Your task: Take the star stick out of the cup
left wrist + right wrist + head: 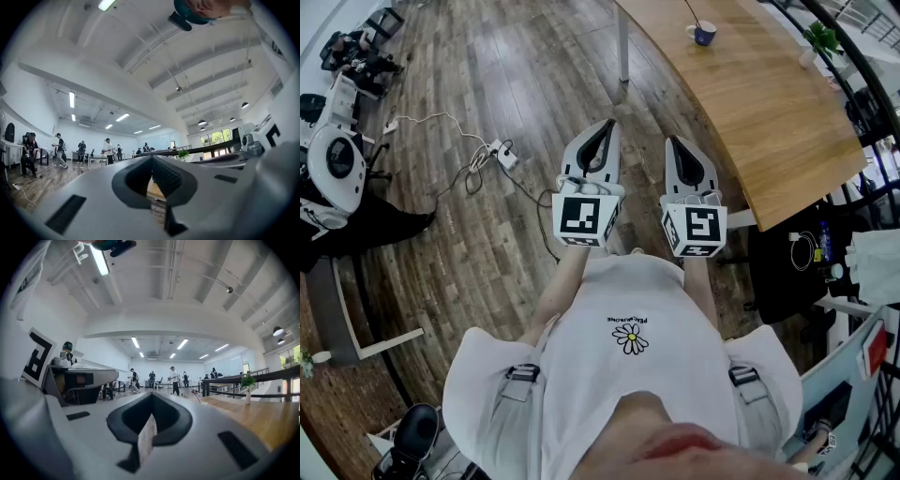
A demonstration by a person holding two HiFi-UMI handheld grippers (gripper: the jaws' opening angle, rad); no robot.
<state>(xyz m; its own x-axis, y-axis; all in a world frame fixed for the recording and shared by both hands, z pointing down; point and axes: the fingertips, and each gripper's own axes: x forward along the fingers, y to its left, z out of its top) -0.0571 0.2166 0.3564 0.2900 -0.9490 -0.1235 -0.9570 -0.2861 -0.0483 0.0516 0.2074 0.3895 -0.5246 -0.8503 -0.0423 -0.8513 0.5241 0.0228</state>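
In the head view a blue cup (704, 35) stands far off on the wooden table (769, 103), with a thin dark stick rising out of it; no star shows at this size. I hold both grippers close to my chest, pointing forward over the floor, well short of the table. The left gripper (608, 123) has its jaws together with nothing held. The right gripper (672, 141) is likewise shut and empty. In the left gripper view the left gripper (152, 159) points into the room. The right gripper (152, 394) looks along the table (262, 416); neither gripper view shows the cup.
A small plant in a white vase (817, 42) stands at the table's far edge, also seen as the plant (248, 383). A white table leg (623, 42) meets the wood floor. A power strip with cables (502, 153) lies to the left. Dark gear (787, 253) sits beside the table. People stand far back.
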